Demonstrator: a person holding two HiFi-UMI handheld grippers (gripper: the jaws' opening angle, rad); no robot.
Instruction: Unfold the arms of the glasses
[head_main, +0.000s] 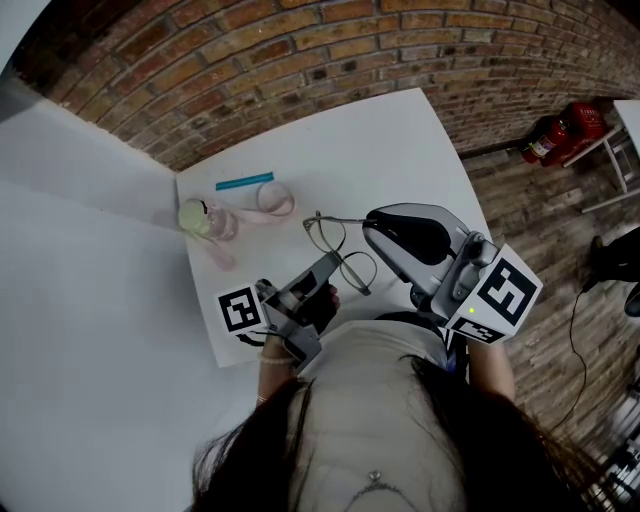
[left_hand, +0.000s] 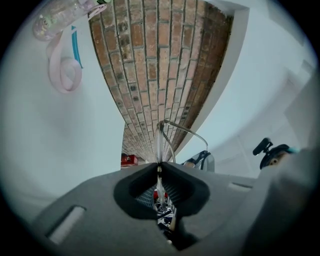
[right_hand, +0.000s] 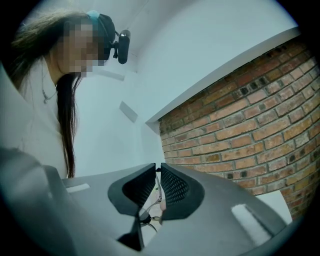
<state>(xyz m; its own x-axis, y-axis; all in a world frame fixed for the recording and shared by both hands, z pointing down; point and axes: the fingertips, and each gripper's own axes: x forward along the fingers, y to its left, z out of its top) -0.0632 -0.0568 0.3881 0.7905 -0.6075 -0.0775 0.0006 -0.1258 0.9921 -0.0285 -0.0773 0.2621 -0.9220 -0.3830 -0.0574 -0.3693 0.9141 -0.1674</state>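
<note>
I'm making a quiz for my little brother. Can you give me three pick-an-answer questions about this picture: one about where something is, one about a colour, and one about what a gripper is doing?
1. Where is the pink bottle?
A. lying on the white table
B. on the floor
C. on a chair

2. What colour is the straight stick near the bottle?
A. red
B. blue
C. yellow

3. What is the left gripper doing?
A. open and empty
B. shut on the glasses
C. shut on a cup

Answers:
1. A, the head view shows it on its side on the tabletop, beyond the glasses.
2. B, it is a blue strip against the white top.
3. B, the left gripper view shows its jaws together on the thin frame.
</note>
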